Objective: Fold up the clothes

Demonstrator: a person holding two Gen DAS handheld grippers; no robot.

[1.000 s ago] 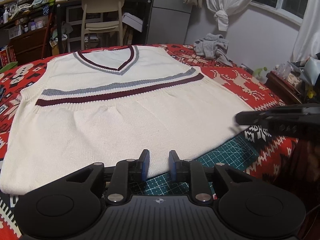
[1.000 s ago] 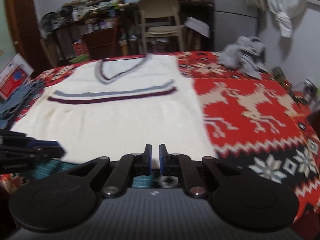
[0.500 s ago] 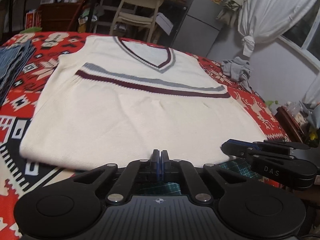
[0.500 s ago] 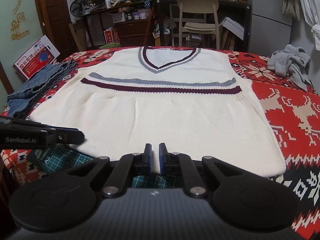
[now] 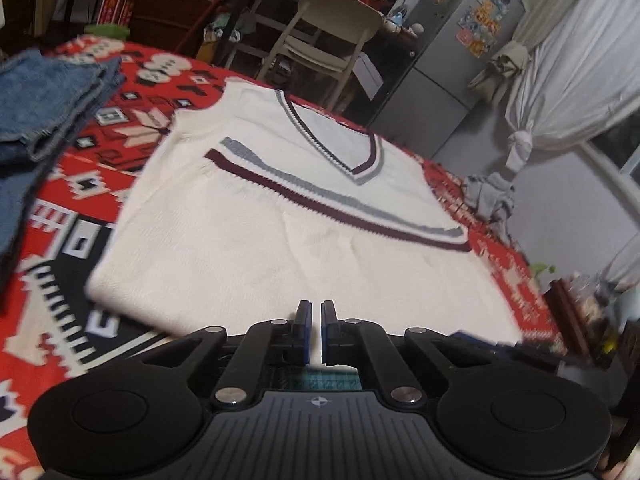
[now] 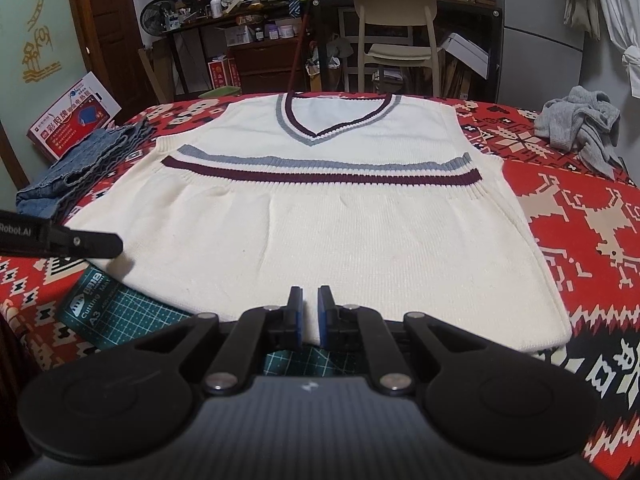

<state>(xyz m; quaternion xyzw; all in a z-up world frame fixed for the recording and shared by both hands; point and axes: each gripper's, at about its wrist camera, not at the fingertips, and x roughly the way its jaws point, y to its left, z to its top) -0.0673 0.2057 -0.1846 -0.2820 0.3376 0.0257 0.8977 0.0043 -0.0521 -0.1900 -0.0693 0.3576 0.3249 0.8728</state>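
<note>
A cream knit vest [image 6: 340, 220] with a grey and maroon chest stripe and V-neck lies flat on the red patterned cloth, collar away from me; it also shows in the left wrist view [image 5: 288, 236]. My right gripper [image 6: 309, 316] hovers at the vest's near hem, jaws a narrow gap apart, holding nothing. My left gripper [image 5: 316, 332] is at the near hem too, jaws a narrow gap apart and empty. Its finger [image 6: 80, 242] shows in the right wrist view at the vest's lower left corner.
Folded blue denim [image 6: 80, 164] lies left of the vest, also in the left wrist view [image 5: 44, 108]. A grey crumpled garment [image 6: 580, 128] sits at the far right. A green cutting mat [image 6: 116, 312] lies under the hem. A chair [image 6: 396, 36] and shelves stand behind the table.
The left gripper has swung left and tilted, and its jaws have parted slightly from fully shut. The right gripper has moved closer to the hem, jaws a little wider.
</note>
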